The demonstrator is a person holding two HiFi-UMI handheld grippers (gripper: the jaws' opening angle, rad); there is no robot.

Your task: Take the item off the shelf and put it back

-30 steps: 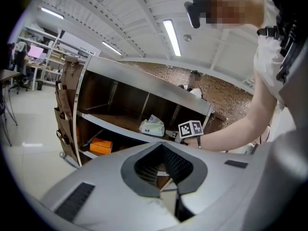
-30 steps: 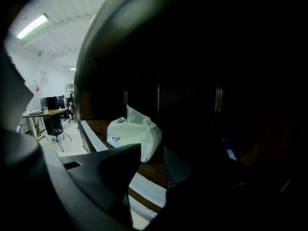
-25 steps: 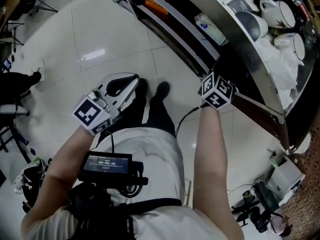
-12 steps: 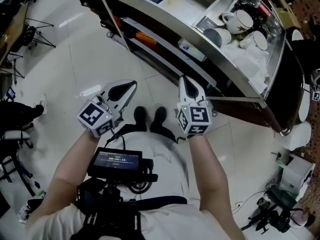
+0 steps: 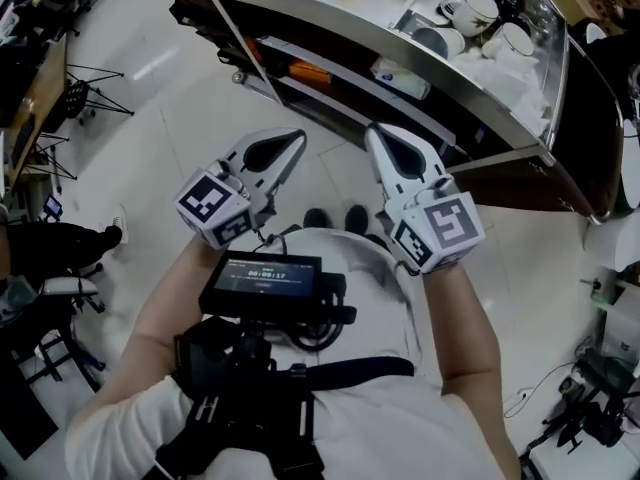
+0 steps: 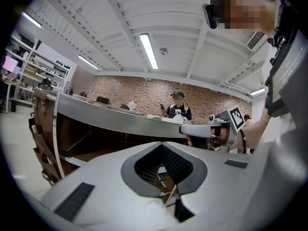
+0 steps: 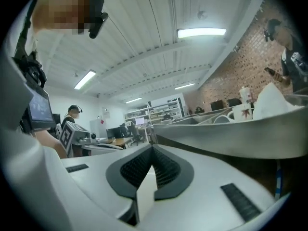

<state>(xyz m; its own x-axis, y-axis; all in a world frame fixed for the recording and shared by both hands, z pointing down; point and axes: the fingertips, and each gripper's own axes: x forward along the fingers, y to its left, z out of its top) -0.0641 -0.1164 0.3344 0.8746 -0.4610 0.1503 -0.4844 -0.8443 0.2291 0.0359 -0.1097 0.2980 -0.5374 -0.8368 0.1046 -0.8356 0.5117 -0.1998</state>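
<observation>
Both grippers are held up side by side in front of the person's chest, short of the shelf unit (image 5: 330, 23). My left gripper (image 5: 298, 138) is shut with nothing in it; its tips (image 6: 162, 148) meet. My right gripper (image 5: 372, 130) is also shut and empty, with its jaws closed tip to tip (image 7: 153, 149). On the middle shelf lie a white packet (image 5: 405, 76) and an orange item (image 5: 308, 71), both well beyond the fingertips. Each gripper shows in the other's view: the right one (image 6: 211, 129), the left one (image 7: 77, 134).
White mugs (image 5: 470, 13) and cloths sit in the steel top tray (image 5: 520, 118) of the unit. A tripod (image 5: 95, 88) stands on the tiled floor at left. A small screen (image 5: 265, 278) hangs at the person's chest. Other people stand behind the counter.
My right gripper has drawn back from the shelf edge and come up level with the left one, empty. The left gripper rose a little. The camera has tilted toward the shelf.
</observation>
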